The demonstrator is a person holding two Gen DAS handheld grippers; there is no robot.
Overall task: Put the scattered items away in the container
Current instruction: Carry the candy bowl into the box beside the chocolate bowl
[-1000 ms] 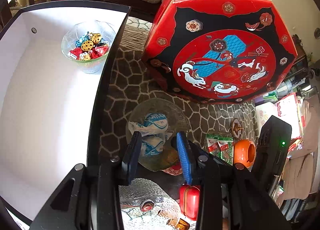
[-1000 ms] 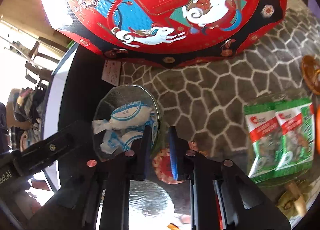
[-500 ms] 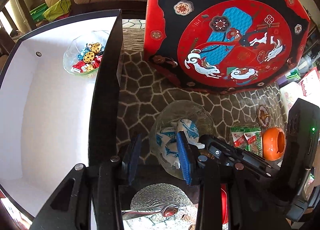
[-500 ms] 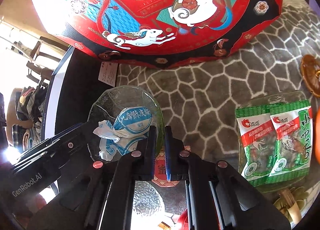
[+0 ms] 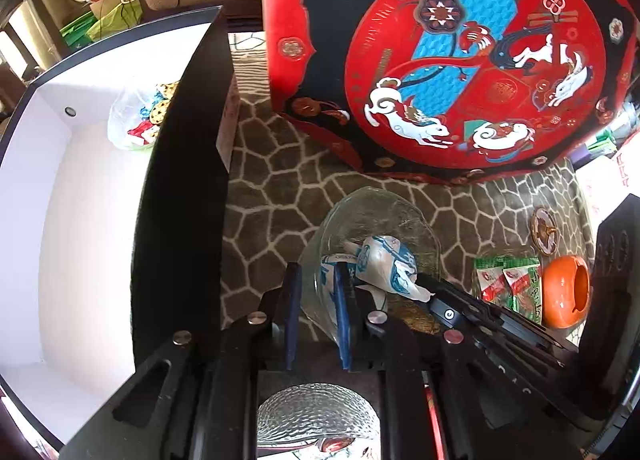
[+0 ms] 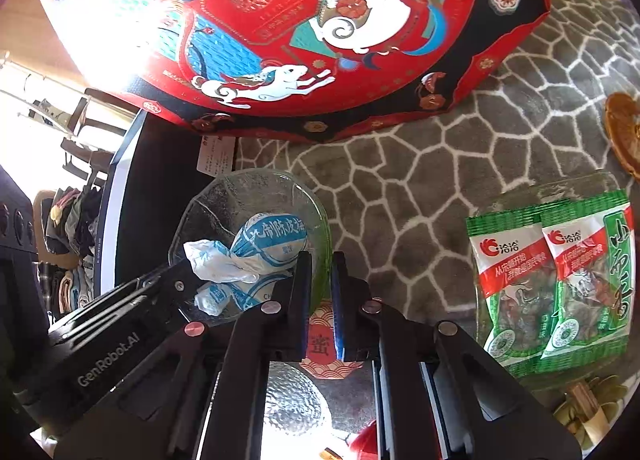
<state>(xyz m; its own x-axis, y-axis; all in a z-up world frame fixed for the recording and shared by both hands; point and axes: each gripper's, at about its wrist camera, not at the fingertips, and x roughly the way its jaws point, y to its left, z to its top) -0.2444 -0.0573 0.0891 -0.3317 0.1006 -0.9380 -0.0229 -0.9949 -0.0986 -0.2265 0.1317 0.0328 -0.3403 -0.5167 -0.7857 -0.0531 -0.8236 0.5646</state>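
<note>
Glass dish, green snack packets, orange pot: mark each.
glass dish (image 6: 256, 195), right wrist view, on its bare far rim.
green snack packets (image 6: 552, 284), right wrist view, on the seam where the two meet.
orange pot (image 5: 560, 300), left wrist view, on its front wall.

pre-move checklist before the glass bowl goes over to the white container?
1. Right gripper pinching the glass bowl rim: ok.
2. Left gripper straddling the opposite rim, closure on it: cannot tell.
3. White-and-blue candies inside the bowl: ok.
4. Free floor in the white container beside the bowl of wrapped sweets: ok.
5. Container's black wall between bowl and floor, clearance: cannot tell.
</note>
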